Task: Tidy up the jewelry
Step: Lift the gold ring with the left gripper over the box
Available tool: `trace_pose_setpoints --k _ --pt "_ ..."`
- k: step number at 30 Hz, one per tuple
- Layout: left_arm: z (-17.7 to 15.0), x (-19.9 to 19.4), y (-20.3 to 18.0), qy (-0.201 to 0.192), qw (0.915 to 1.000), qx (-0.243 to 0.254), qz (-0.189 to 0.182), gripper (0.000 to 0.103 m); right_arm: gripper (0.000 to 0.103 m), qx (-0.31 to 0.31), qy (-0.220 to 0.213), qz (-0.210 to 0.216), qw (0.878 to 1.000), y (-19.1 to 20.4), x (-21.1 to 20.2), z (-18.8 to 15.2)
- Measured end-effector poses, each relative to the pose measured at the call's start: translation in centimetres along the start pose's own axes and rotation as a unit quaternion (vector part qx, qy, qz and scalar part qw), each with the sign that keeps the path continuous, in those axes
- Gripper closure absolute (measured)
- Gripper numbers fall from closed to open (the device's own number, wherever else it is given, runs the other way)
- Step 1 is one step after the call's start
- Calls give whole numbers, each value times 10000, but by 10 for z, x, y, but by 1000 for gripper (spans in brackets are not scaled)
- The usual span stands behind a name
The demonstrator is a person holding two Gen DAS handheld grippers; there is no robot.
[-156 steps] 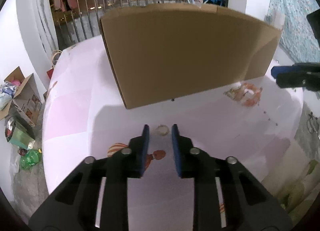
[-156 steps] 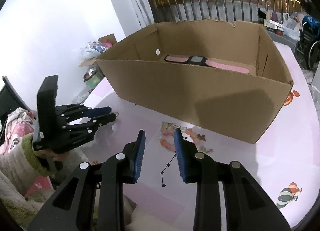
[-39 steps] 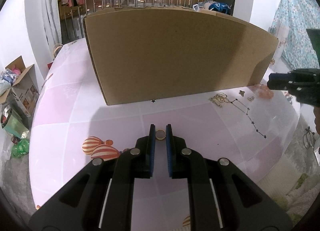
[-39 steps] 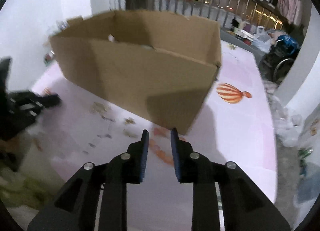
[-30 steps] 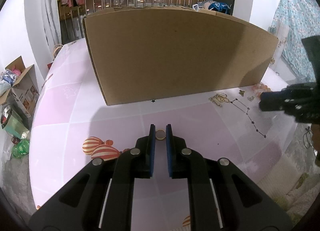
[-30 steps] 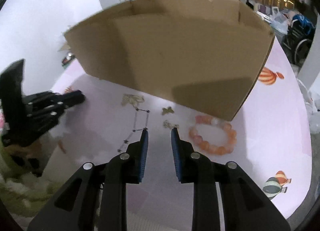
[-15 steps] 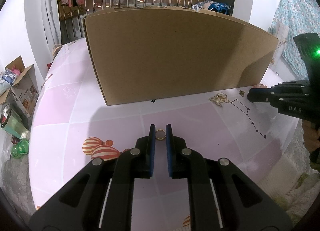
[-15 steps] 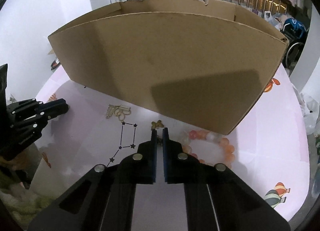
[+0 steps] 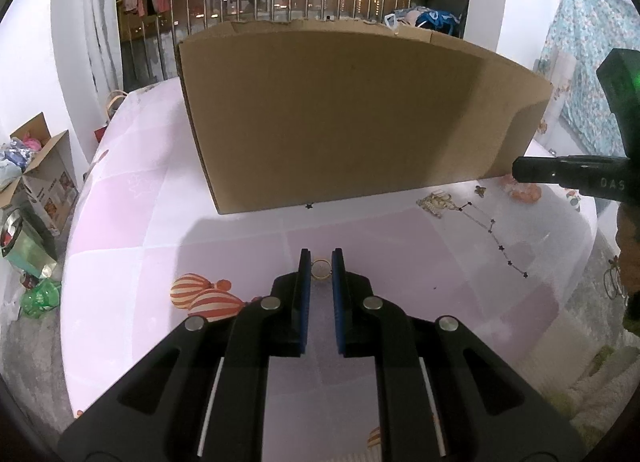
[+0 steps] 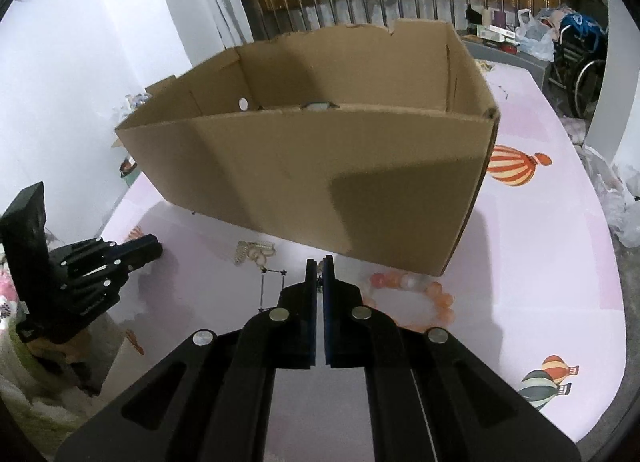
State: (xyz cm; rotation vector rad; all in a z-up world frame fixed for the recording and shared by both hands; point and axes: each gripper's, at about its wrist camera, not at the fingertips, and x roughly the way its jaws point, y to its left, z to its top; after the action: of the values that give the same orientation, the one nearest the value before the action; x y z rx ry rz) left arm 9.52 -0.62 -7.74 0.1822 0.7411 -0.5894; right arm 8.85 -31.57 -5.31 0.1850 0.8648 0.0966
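Left claw: your left gripper [image 9: 321,268] sits low and centre in its own view, pads closed onto a small gold ring [image 9: 321,268] between the tips; whether the ring is lifted off the cloth cannot be told.

Right claw: your right gripper [image 10: 319,274] is at lower centre of the right view, jaws nearly together. Something tiny and dark shows between the tips, too small to name, so I cannot say for sure what it is clamped on.

Box: the cardboard box [image 10: 320,181] fills the upper middle of both views, open at the top. In the right view a dark item [image 10: 318,105] peeps over the near wall, so at least one thing appears to be inside already.

Left on the table: the orange bead bracelet [image 10: 416,294] lies just right of the right claw's tips, near the box's front corner. The gold charm cluster [image 10: 253,252] lies to the left of the tips, and a thin star chain [image 10: 272,286] runs beside it. In the left view a small butterfly charm [image 9: 480,190] sits at right, close to the box.

Progress: early, by my judgement. Most pieces are on the pink tablecloth [image 9: 160,229]; the ring and whatever the right claw holds are not yet over the box.
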Motion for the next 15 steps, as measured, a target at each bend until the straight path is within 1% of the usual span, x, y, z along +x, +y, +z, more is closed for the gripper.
trace_pose_setpoints --k 12,15 --pt "14 -40 -7 -436 9990 101 48 94 100 -154 -407 169 9989 11 -32 9" --pt "26 -55 -9 -616 9980 103 -15 94 100 -236 -552 227 9979 17 -42 15"
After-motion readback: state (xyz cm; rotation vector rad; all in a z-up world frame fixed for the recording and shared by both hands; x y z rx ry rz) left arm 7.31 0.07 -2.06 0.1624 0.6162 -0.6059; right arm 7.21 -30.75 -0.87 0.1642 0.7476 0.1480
